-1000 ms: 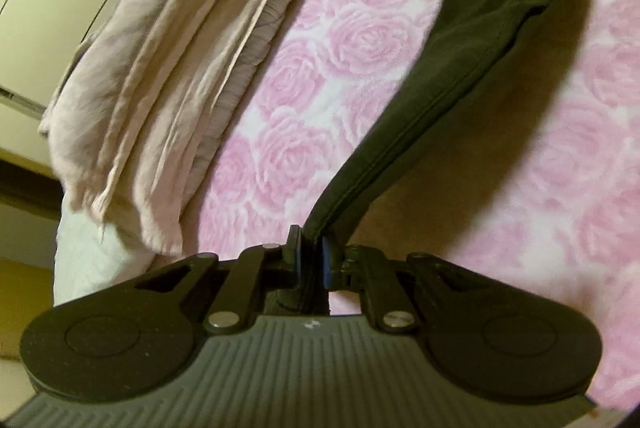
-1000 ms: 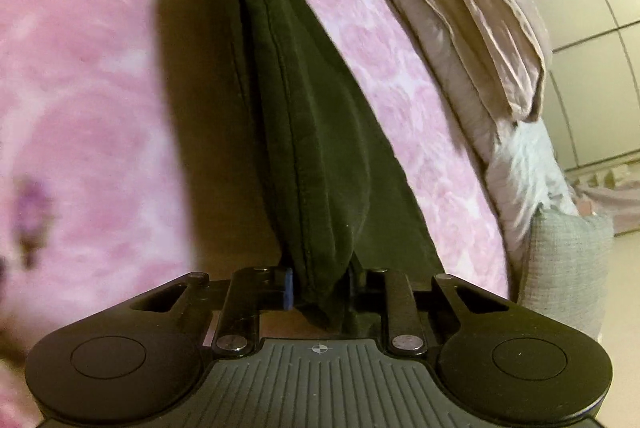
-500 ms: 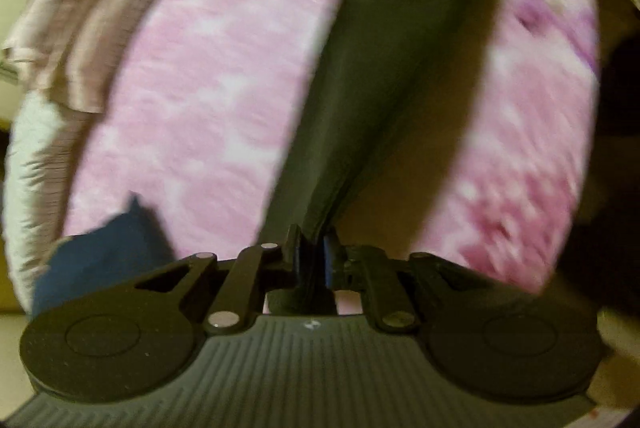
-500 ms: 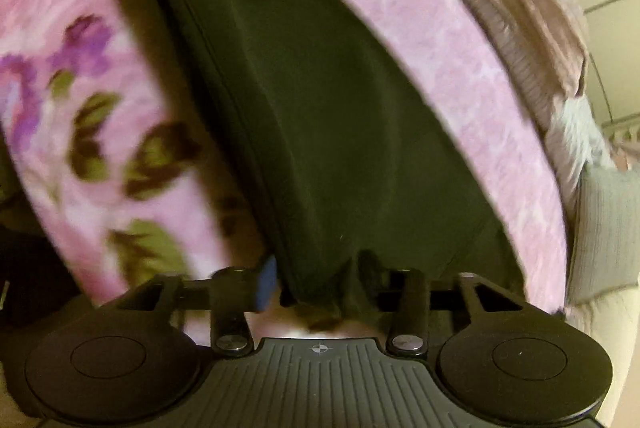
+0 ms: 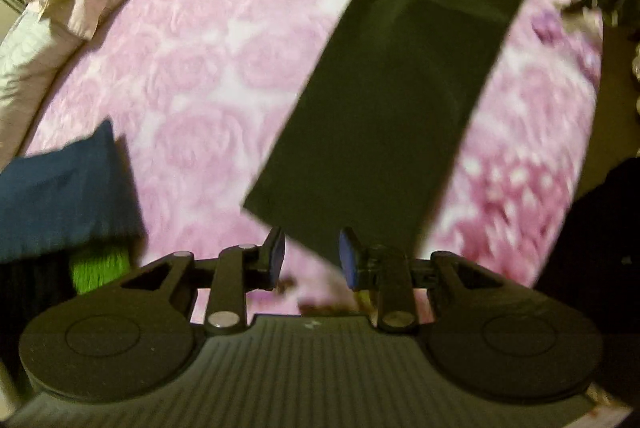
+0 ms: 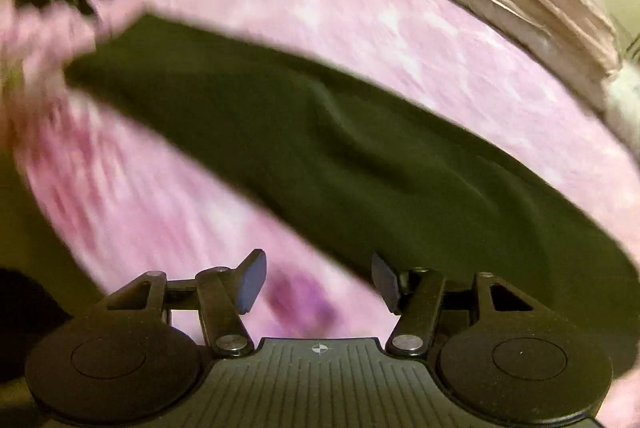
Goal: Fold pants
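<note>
Lying flat as a long dark pants strip on the rose-patterned pink blanket; both left tool and right tool hanging released, gripping nothing. Showing only leftward: ribbed green fabric under folded blue cloth.

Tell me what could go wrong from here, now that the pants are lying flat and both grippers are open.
1. The dark pants show a ridge of wrinkles mid-length; folding over it may lock in a crease.
2. The left gripper sits at the pants' end near one corner, so regrasping there could lift the end unevenly.
3. The blue folded item lies close by on the pink blanket; a wide swing might disturb it.
</note>
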The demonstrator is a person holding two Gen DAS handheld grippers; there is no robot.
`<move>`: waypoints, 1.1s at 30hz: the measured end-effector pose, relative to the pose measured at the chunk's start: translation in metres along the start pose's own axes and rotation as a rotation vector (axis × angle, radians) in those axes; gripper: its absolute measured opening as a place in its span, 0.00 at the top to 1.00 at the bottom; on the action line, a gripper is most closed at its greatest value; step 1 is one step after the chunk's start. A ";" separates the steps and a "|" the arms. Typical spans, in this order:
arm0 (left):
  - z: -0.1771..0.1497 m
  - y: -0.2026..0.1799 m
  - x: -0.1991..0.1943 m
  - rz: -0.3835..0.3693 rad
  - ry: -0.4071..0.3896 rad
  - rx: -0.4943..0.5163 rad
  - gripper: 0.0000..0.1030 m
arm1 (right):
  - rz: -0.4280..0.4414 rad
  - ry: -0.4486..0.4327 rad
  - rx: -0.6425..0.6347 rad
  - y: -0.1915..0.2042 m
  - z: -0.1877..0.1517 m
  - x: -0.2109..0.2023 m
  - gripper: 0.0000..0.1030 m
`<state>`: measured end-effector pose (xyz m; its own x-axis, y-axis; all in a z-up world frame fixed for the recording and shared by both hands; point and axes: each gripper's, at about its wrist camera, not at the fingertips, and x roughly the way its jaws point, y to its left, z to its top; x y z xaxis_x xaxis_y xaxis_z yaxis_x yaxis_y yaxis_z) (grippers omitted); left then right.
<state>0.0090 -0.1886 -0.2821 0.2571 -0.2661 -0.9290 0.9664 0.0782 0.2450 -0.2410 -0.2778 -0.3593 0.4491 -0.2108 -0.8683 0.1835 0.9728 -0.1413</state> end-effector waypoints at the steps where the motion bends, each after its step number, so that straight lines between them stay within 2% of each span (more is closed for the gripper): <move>1: 0.005 0.002 0.007 -0.005 -0.014 0.015 0.74 | 0.013 -0.024 0.042 0.003 0.011 0.005 0.49; 3: 0.011 0.006 0.027 -0.023 -0.025 0.055 0.74 | 0.029 -0.050 0.143 -0.002 0.033 0.017 0.60; 7: 0.009 0.012 0.068 -0.069 -0.026 0.174 0.75 | 0.016 -0.118 0.319 -0.015 0.071 0.055 0.61; 9: 0.000 0.019 0.080 -0.107 -0.059 0.238 0.74 | 0.016 -0.098 0.421 -0.022 0.085 0.079 0.61; 11: -0.009 0.029 0.082 -0.156 -0.106 0.267 0.74 | 0.023 -0.040 0.599 -0.022 0.082 0.099 0.60; 12: -0.012 0.035 0.081 -0.177 -0.124 0.290 0.74 | -0.010 -0.052 0.668 -0.011 0.080 0.099 0.59; 13: -0.015 0.039 0.081 -0.188 -0.135 0.308 0.73 | -0.049 -0.060 0.664 0.005 0.083 0.096 0.59; 15: -0.020 0.051 0.079 -0.222 -0.152 0.315 0.73 | -0.036 -0.025 0.656 0.031 0.089 0.094 0.59; 20: -0.033 0.073 0.076 -0.272 -0.148 0.344 0.73 | -0.131 0.028 0.629 0.058 0.107 0.078 0.58; 23: -0.044 0.085 0.066 -0.237 -0.149 0.351 0.74 | -0.155 -0.025 0.549 0.085 0.120 0.066 0.44; 27: -0.062 0.105 0.052 -0.229 -0.160 0.319 0.74 | -0.103 -0.064 0.296 0.151 0.134 0.056 0.42; 31: -0.073 0.109 0.050 -0.224 -0.169 0.329 0.74 | -0.033 -0.084 0.059 0.210 0.144 0.072 0.42; 33: -0.078 0.108 0.049 -0.233 -0.189 0.351 0.74 | -0.062 -0.071 -0.094 0.234 0.141 0.085 0.42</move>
<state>0.1248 -0.1186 -0.3224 -0.0021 -0.4113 -0.9115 0.9342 -0.3260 0.1450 -0.0369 -0.0817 -0.3988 0.5008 -0.2739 -0.8211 0.1315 0.9617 -0.2406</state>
